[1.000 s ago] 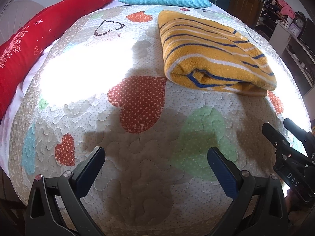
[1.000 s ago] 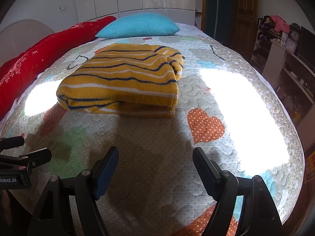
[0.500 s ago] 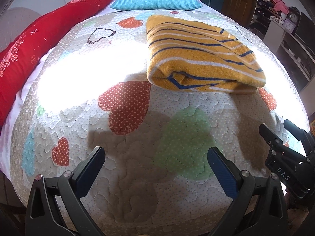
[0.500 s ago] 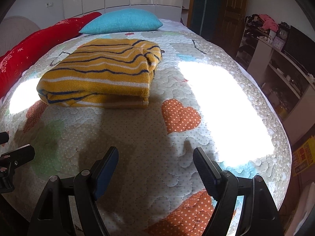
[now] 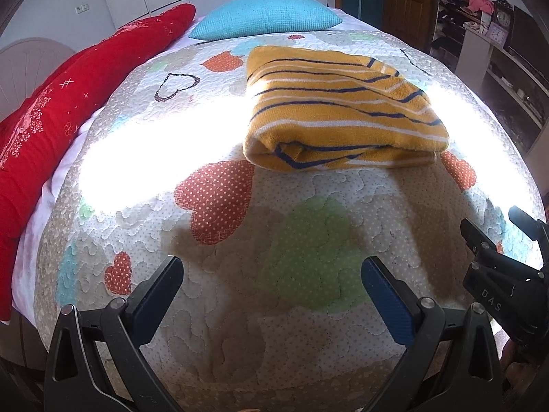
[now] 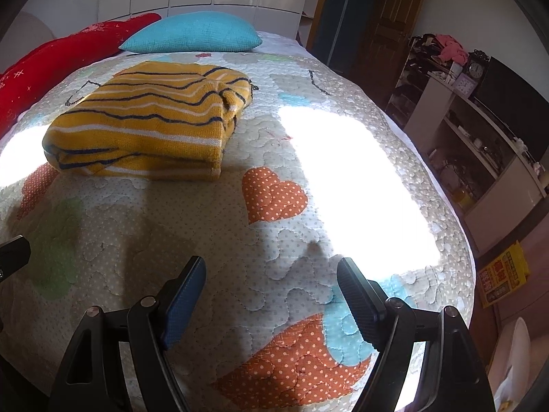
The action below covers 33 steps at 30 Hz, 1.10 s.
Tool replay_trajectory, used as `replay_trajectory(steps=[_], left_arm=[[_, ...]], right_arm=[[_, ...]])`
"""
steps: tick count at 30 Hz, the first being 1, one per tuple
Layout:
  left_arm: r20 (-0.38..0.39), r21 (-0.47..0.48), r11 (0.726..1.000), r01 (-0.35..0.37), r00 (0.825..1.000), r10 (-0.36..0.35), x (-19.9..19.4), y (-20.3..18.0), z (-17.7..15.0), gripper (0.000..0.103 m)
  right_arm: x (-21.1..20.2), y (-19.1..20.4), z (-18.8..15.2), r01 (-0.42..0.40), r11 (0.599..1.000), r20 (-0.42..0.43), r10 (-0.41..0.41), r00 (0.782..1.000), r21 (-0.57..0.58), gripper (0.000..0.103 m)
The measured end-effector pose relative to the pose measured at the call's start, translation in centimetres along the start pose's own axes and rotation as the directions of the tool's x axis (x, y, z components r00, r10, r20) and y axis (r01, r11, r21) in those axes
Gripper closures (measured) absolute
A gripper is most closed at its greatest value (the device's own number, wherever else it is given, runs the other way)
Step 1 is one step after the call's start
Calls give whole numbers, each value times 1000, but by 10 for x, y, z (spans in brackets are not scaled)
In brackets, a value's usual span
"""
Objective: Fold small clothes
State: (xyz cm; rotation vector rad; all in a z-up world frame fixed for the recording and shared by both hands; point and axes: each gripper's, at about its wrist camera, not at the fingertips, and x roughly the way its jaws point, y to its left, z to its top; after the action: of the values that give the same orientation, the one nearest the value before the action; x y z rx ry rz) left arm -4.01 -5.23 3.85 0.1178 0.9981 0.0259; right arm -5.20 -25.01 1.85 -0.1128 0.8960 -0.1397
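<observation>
Folding looks finished: striped sweater [image 5: 343, 113] lies folded well ahead of my left gripper [image 5: 271, 274] and right gripper [image 6: 271, 274], both wide, empty; next, I judge, withdrawal.

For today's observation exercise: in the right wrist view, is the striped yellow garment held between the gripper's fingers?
No: the folded yellow striped garment lies on the heart-patterned quilt, well beyond the open, empty right gripper.

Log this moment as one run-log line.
left gripper: open, empty | right gripper: open, empty | striped sweater: folded on quilt, untouched
</observation>
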Motion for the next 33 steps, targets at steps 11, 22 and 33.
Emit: replay_trajectory(steps=[11,22,33], left_arm=[[-25,-16,999,42,999,-42,1,-1,-5,0],[-22,-4,999,36,999,-36,-1,-5,-7,0],[-33,-16,998,55,998,-56,6,-1,-2,0]], right_arm=[[-2,-4,-1,0,1000,-3,0,1000,12,18],[-10,6,-4,-7,1000,11,7,1000,-13,16],[-10,8,-4,-5,1000,14,6,1000,-23,16]])
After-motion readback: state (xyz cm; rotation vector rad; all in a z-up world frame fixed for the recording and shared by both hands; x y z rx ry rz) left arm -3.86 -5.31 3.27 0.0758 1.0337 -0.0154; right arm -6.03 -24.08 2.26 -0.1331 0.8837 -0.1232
